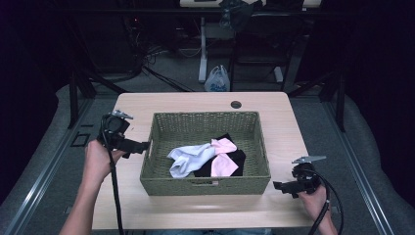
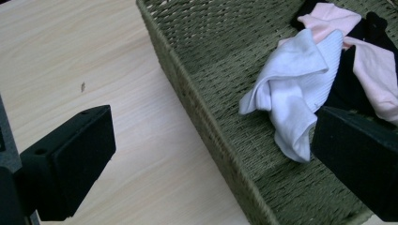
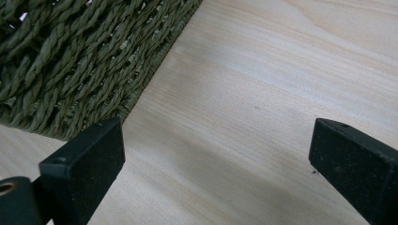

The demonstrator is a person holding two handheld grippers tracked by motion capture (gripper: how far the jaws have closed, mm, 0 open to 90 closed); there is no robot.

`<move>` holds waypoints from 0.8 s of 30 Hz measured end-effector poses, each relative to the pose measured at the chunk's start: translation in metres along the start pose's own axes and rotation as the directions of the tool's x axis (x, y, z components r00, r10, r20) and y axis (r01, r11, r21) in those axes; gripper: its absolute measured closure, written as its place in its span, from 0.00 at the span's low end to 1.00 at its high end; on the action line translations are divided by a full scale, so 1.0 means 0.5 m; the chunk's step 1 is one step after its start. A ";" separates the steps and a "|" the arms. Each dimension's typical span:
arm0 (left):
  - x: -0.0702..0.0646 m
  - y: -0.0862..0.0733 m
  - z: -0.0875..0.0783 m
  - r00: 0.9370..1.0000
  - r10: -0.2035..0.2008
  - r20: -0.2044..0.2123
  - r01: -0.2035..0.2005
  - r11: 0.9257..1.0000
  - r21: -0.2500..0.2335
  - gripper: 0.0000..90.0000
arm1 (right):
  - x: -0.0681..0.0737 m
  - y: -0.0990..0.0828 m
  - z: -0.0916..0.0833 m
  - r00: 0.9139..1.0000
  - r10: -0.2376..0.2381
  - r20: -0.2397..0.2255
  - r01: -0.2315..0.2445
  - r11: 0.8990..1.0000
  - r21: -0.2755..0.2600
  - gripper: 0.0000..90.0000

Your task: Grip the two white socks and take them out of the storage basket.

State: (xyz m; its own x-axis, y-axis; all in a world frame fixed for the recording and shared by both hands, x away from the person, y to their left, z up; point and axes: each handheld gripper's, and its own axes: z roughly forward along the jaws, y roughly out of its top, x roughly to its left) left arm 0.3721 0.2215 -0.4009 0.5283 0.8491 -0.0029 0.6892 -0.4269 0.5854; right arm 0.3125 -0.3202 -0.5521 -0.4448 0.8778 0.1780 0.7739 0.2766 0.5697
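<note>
Pale table [image 1: 293, 127] bears your basket [image 1: 161, 161] of socks [image 1: 188, 159], all untouched beyond your left gripper [image 2: 211, 154], both it and the right gripper [image 3: 216, 164] gaping wide, empty.

No readable text or labels

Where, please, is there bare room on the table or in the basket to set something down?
The table is bare behind the wicker basket up to the cable hole, and along the front edge. Inside, the back and left floor is free; the white cloth, pink cloth and black cloth crowd the front right.
</note>
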 end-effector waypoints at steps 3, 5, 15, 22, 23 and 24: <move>-0.010 0.021 0.007 1.000 0.022 0.010 -0.023 1.000 0.006 0.00 | 0.000 0.000 0.000 1.000 0.001 0.005 -0.001 1.000 0.001 0.04; -0.016 0.033 0.013 0.999 0.037 0.023 -0.037 0.999 0.017 0.00 | 0.001 0.001 0.000 1.000 0.001 -0.005 -0.001 1.000 0.001 0.04; -0.052 0.081 0.060 0.994 0.091 0.066 -0.095 0.993 0.067 0.01 | -0.001 0.001 0.000 1.000 0.001 -0.003 -0.001 1.000 0.001 0.04; -0.078 0.108 0.102 0.988 0.118 0.097 -0.128 0.986 0.105 0.02 | -0.001 0.001 0.001 1.000 0.001 -0.006 -0.001 1.000 0.001 0.04; -0.080 0.110 0.108 0.988 0.121 0.100 -0.132 0.985 0.108 0.03 | -0.001 0.001 0.000 1.000 0.002 -0.007 -0.002 1.000 0.000 0.04; -0.082 0.113 0.115 0.987 0.121 0.105 -0.132 0.985 0.111 0.04 | -0.001 0.001 0.000 1.000 0.001 -0.007 -0.001 1.000 0.000 0.04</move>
State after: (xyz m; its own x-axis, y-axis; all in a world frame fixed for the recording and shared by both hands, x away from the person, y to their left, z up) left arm 0.4178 0.1450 -0.4143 0.6567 0.7539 -0.0170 0.6639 -0.5674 0.4872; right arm 0.3132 -0.3205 -0.5521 -0.4469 0.8754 0.1843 0.7746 0.2756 0.5693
